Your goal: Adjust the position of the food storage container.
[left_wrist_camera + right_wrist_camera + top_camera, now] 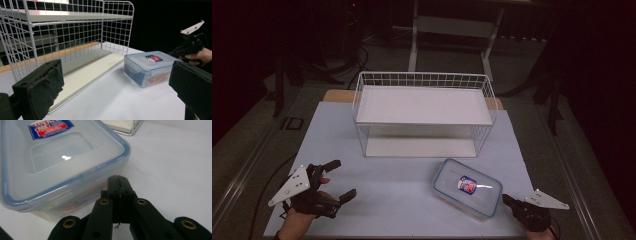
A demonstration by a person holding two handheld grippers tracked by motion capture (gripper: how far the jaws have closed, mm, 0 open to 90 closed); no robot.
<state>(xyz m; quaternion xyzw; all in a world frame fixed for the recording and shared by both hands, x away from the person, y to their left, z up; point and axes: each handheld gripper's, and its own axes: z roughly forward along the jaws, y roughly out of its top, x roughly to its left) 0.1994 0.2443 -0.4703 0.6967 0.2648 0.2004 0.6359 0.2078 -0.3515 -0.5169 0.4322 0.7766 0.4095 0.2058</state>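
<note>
A clear plastic box (467,188) with a blue-rimmed lid and a red and blue label lies on the white sheet, in front of the rack and to the right. My right gripper (507,199) is low at the box's near right corner. In the right gripper view its jaws (117,179) are pressed together with nothing between them, the tip right at the box (57,157) wall. My left gripper (343,179) rests at the front left, jaws spread wide and empty. In the left gripper view (116,87) it faces the box (147,67) and the right gripper (176,53) beyond.
A white wire rack (422,80) with an upper shelf and a lower shelf stands at the middle back of the table; its open front faces me. The white sheet (392,195) covers the table, with dark floor and a table frame beyond.
</note>
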